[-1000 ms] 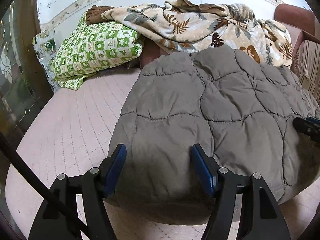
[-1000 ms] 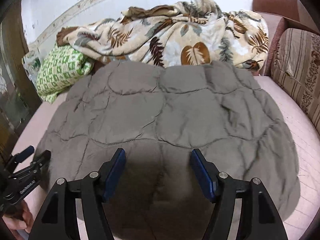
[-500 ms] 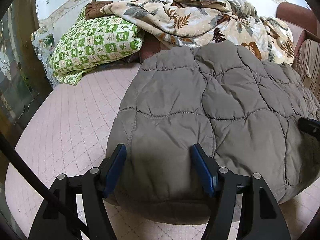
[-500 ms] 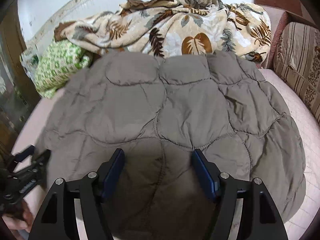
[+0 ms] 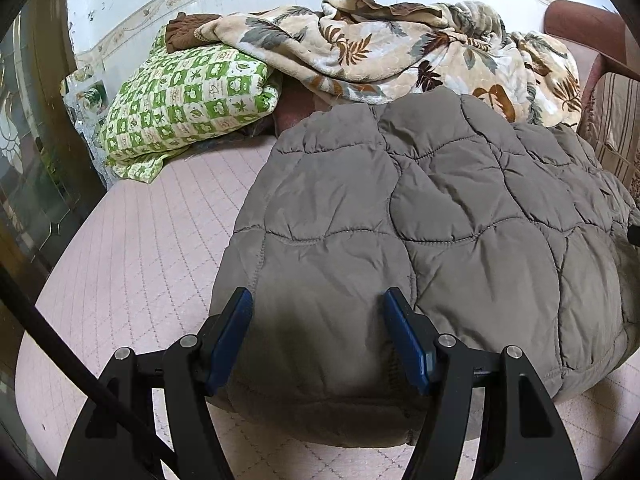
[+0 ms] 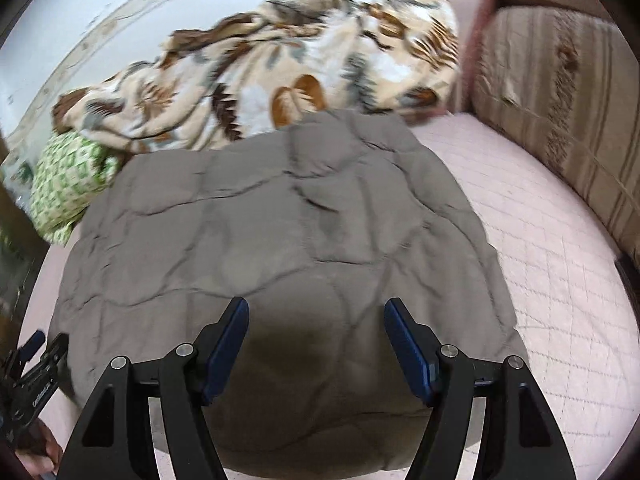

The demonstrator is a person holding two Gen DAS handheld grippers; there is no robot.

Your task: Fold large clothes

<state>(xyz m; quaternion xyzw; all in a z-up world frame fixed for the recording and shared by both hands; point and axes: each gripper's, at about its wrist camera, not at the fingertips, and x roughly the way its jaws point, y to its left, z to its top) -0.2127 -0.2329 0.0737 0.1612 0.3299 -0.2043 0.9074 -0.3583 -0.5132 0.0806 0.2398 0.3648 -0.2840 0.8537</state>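
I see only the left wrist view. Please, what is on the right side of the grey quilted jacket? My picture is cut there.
Observer: Right of the grey quilted jacket the pink mattress lies bare up to the striped cushion.
Operator: Does the right gripper hold something?
Observer: No. Its fingers stand apart over the jacket's near edge and press on nothing.
Operator: How does my left gripper look from there?
Observer: It sits at the jacket's left edge, with a hand gripping its handle below.
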